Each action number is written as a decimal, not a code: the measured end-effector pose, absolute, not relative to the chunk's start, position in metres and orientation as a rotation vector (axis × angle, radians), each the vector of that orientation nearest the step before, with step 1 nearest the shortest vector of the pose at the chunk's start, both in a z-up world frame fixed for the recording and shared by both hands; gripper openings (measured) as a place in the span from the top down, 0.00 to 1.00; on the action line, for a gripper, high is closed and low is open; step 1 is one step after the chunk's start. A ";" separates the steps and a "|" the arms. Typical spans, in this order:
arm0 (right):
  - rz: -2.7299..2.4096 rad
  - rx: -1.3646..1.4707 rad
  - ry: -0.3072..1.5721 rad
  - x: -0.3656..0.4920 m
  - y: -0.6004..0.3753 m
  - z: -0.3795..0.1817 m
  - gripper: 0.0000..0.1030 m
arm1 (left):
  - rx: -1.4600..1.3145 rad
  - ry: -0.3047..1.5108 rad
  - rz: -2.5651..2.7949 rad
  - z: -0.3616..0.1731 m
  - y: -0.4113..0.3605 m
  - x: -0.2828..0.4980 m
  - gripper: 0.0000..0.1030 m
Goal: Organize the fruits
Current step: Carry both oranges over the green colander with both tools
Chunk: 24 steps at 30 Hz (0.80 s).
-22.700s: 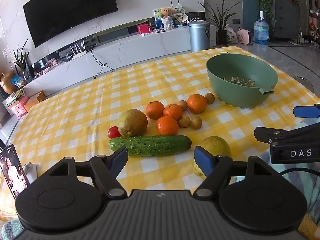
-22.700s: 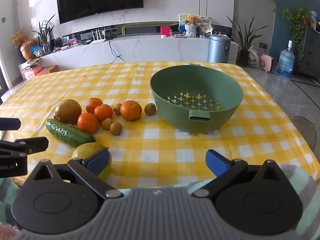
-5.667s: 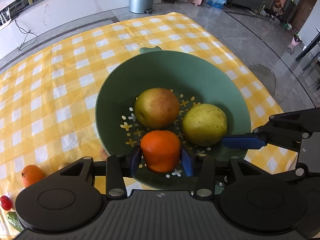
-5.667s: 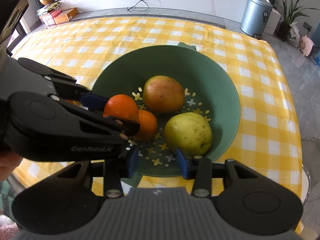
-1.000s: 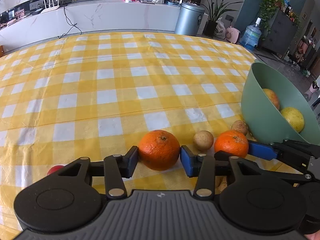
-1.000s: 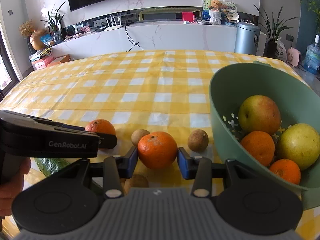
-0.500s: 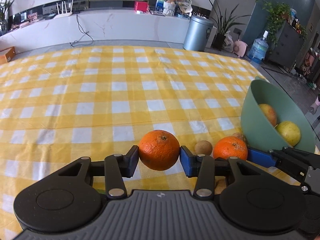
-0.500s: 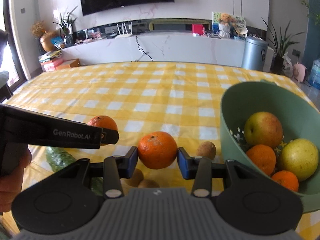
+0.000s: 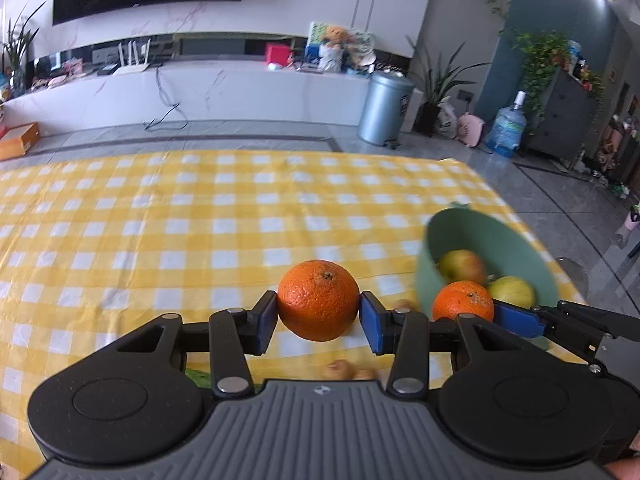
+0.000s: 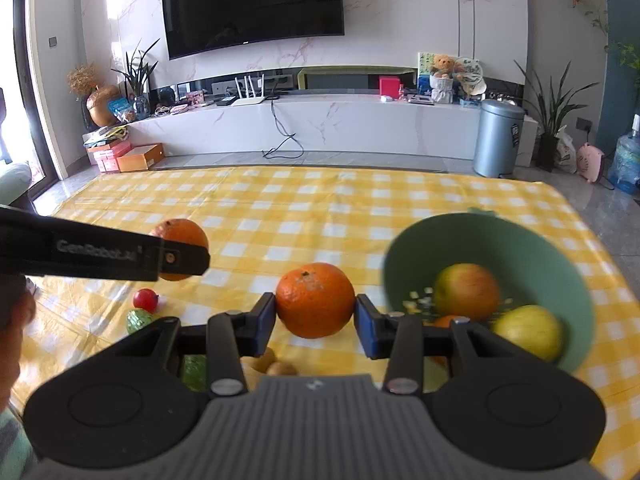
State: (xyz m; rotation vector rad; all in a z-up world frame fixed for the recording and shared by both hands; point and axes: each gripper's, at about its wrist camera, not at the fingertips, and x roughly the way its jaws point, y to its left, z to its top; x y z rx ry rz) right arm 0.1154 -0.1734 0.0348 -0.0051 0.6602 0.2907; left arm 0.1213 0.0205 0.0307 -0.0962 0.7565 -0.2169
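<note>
- Left wrist view: the left gripper (image 9: 319, 316) is clamped partway closed on an orange (image 9: 318, 299), pads pressing both its sides, held clear above the checked counter (image 9: 160, 220). Off to the right the green bowl (image 9: 516, 248) sits with fruit inside, probably the place this orange is meant for.
- Right wrist view: the right gripper (image 10: 315, 318) likewise pinches a second orange (image 10: 315, 299), centred between its pads and off the counter. The bowl lies just to the right and below; a tomato (image 10: 145, 299) and cucumber (image 10: 138, 320) remain on the cloth at left.
</note>
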 end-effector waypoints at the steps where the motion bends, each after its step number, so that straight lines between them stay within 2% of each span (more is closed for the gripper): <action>1: 0.285 -0.012 0.657 0.113 -0.179 0.038 0.61 | -0.095 0.750 -0.225 0.034 0.016 0.119 0.52; 10: 0.244 -0.077 0.647 0.100 -0.230 0.062 0.61 | -0.029 0.716 -0.332 0.055 -0.043 0.111 0.52; 24: 0.226 -0.178 0.755 0.126 -0.289 0.054 0.61 | 0.068 0.780 -0.484 0.041 -0.121 0.135 0.52</action>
